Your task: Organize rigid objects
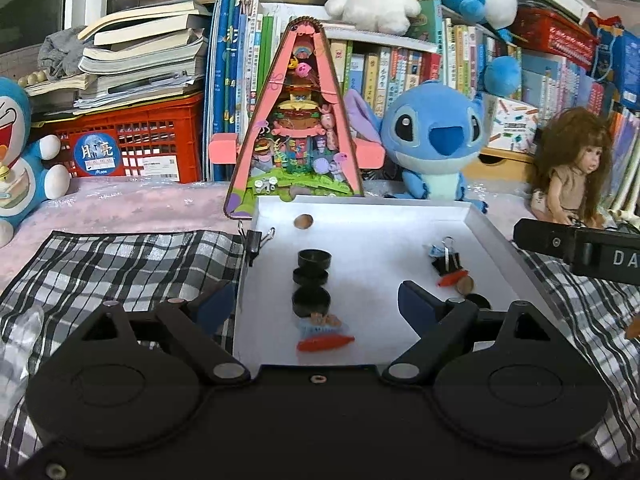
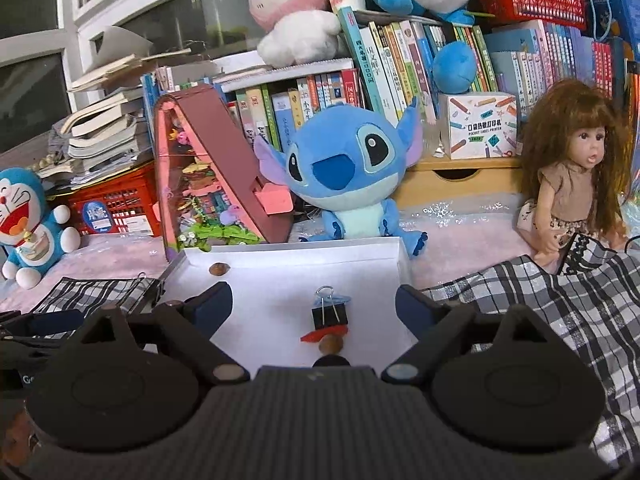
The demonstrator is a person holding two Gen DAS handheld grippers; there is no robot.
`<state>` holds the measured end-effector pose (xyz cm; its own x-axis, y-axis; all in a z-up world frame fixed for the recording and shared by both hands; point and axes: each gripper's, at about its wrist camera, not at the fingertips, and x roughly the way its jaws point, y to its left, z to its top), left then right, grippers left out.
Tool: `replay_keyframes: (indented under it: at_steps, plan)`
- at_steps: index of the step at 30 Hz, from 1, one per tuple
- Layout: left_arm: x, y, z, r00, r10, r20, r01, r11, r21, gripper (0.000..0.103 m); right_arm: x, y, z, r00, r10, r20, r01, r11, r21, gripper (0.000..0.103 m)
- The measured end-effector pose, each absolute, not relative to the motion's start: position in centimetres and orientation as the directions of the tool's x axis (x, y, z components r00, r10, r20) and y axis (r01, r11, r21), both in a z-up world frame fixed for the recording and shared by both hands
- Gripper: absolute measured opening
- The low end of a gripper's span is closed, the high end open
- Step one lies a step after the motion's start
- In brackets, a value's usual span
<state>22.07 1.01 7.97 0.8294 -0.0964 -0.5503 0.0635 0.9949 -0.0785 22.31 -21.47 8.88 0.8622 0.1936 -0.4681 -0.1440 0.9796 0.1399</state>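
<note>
Left hand-held gripper point(image 1: 316, 306): jaws wide apart, empty, low centre.
Right hand-held gripper point(image 2: 314, 304): spread wide, nothing held.
Orange carrot point(image 1: 325, 343): lower centre, inside white tray point(image 1: 472, 216).
Black caps point(image 1: 312, 280): lined up mid-frame.
Binder clip point(image 2: 330, 317): centre, beyond carrot piece.

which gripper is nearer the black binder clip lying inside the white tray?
Right. The right gripper is open with the black binder clip directly between its fingers. The left gripper is centred on the stacked black caps, the clip off to its right.
</note>
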Motion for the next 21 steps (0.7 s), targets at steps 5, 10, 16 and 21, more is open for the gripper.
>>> replay_keyframes:
  at_steps: [5,10,16,21]
  plan:
    - [19.9,1.1,7.3,0.828,-0.106,-0.551,0.064,0.993,-0.096,0.089,20.4,-21.6,8.3,0.865,0.189,-0.465,-0.144,0.981,0.13,0.096]
    - [18.0,1.1,5.6,0.82,-0.102,-0.563,0.061,0.994,-0.09,0.089,18.5,-21.7,6.8,0.862,0.182,-0.473,-0.137,0.982,0.128,0.097]
    - [16.8,1.1,2.6,0.794,-0.089,-0.602,0.031,0.994,-0.105,0.089,16.7,-21.4,3.9,0.85,0.162,-0.502,-0.13,0.987,0.099,0.098]
    - [16.2,1.2,0.7,0.781,-0.068,-0.621,0.011,0.995,-0.095,0.089,16.3,-20.7,1.4,0.823,0.142,-0.551,-0.124,0.99,0.07,0.099]
